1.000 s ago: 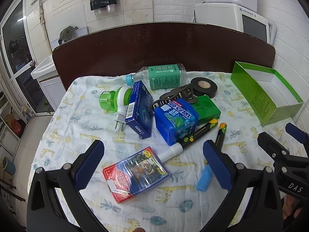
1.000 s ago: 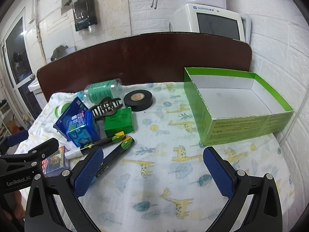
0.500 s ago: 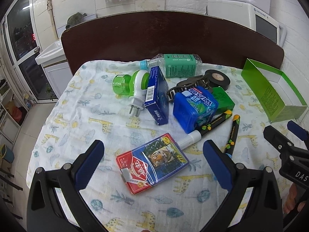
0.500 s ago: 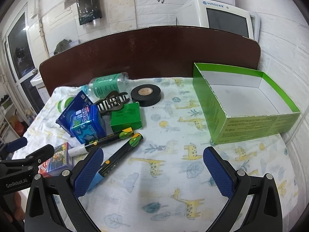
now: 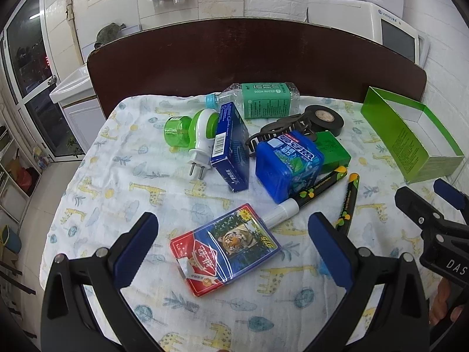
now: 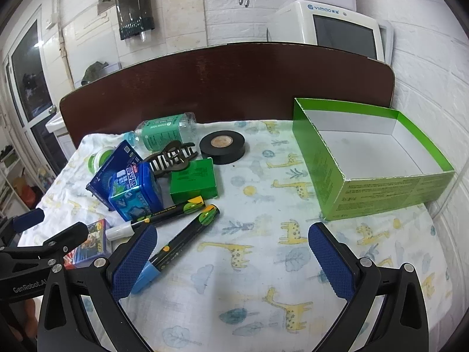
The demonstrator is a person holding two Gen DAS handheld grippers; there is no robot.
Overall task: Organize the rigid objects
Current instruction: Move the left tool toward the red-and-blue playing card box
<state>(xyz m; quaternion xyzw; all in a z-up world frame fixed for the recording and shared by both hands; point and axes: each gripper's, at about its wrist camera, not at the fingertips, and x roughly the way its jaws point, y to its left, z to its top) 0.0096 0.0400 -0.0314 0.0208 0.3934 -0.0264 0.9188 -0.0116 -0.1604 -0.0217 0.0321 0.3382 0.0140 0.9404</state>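
**Both grippers drawn closer over the clutter**

In the left wrist view, the card pack (image 5: 224,253) is now seen larger, at lower centre between the wide-spread jaws of the left gripper (image 5: 233,243). At centre, the blue box (image 5: 288,165) is flanked by markers (image 5: 315,190). In the right wrist view, the green box (image 6: 378,158) sits upper right, empty; the right gripper (image 6: 231,258) is held wide, nothing gripped

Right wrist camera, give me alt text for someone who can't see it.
An open right claw hovers over a giraffe-print cloth, an empty green cardboard box ahead right, a black chalk marker beside its left finger, clutter beyond.
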